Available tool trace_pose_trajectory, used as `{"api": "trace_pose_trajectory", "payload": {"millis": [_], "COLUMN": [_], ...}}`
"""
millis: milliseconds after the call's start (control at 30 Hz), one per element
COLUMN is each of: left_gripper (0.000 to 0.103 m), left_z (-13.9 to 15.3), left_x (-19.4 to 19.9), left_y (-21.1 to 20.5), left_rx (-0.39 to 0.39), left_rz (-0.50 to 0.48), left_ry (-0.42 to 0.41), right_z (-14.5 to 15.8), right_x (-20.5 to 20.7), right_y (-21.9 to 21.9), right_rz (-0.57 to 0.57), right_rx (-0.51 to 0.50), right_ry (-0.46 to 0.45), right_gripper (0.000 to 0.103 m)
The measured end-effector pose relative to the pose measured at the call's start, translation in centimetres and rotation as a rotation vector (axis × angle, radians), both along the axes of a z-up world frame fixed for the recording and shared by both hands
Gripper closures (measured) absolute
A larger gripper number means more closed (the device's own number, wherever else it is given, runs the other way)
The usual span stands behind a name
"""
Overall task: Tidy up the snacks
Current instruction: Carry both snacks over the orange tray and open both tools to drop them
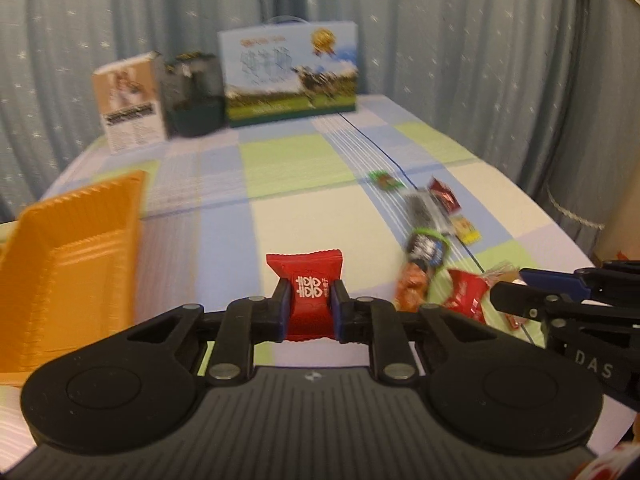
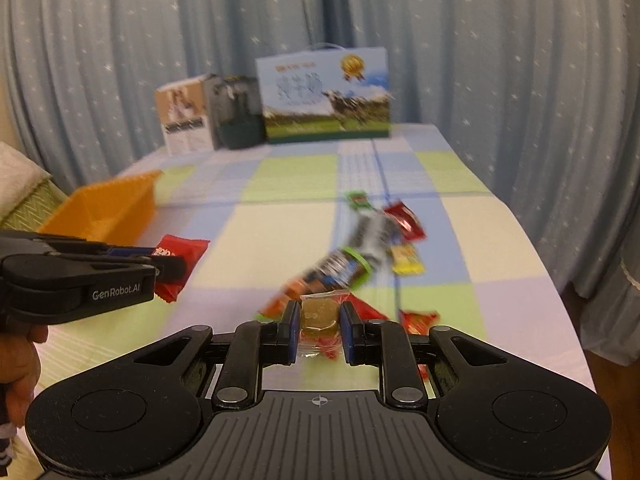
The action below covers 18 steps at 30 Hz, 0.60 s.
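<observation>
My left gripper [image 1: 311,294] is shut on a red candy packet [image 1: 306,268] with white characters, held above the checked tablecloth. An orange tray [image 1: 80,264] lies just to its left. My right gripper [image 2: 320,314] is shut on a clear-wrapped brown candy [image 2: 318,310], raised over a pile of several loose snacks [image 2: 352,264]. The right wrist view also shows the left gripper [image 2: 172,264] at the left with the red packet [image 2: 190,248], in front of the orange tray [image 2: 108,208]. The right gripper [image 1: 506,286] enters the left wrist view from the right.
A blue milk carton box [image 1: 288,76], a dark box [image 1: 194,96] and a tan-and-white box [image 1: 130,104] stand along the table's far edge before a grey curtain. More snacks [image 1: 428,216] lie in a line at the right. A hand [image 2: 20,360] holds the left gripper.
</observation>
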<state>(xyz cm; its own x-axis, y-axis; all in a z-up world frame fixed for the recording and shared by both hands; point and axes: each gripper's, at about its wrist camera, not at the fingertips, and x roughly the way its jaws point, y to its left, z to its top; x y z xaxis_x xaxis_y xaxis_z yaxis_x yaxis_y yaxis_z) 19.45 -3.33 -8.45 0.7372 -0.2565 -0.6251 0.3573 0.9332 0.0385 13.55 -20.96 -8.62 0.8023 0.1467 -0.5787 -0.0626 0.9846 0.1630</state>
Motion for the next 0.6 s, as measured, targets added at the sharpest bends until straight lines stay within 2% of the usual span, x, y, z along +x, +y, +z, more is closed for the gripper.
{"api": "trace_pose_trajectory", "payload": {"millis": [167, 333, 600], "left_gripper": [0.085, 0.085, 0.085], "left_z": [3.1, 4.4, 4.2], "left_x": [0.1, 1.1, 2.8], "left_y": [4.9, 10.9, 17.8], "left_rx": [0.011, 0.045, -0.008], "left_rz": [0.115, 0.256, 0.383], "left_ry": [-0.060, -0.089, -0.070], "right_z": [2.8, 4.8, 4.2], "right_x": [2.6, 6.3, 11.5], "right_y": [3.4, 8.8, 16.6], "right_rz": [0.112, 0.234, 0.385], "right_rx": [0.043, 0.071, 0.104], "right_ry": [-0.047, -0.084, -0.065], "right_gripper": [0.082, 0.082, 0.081]}}
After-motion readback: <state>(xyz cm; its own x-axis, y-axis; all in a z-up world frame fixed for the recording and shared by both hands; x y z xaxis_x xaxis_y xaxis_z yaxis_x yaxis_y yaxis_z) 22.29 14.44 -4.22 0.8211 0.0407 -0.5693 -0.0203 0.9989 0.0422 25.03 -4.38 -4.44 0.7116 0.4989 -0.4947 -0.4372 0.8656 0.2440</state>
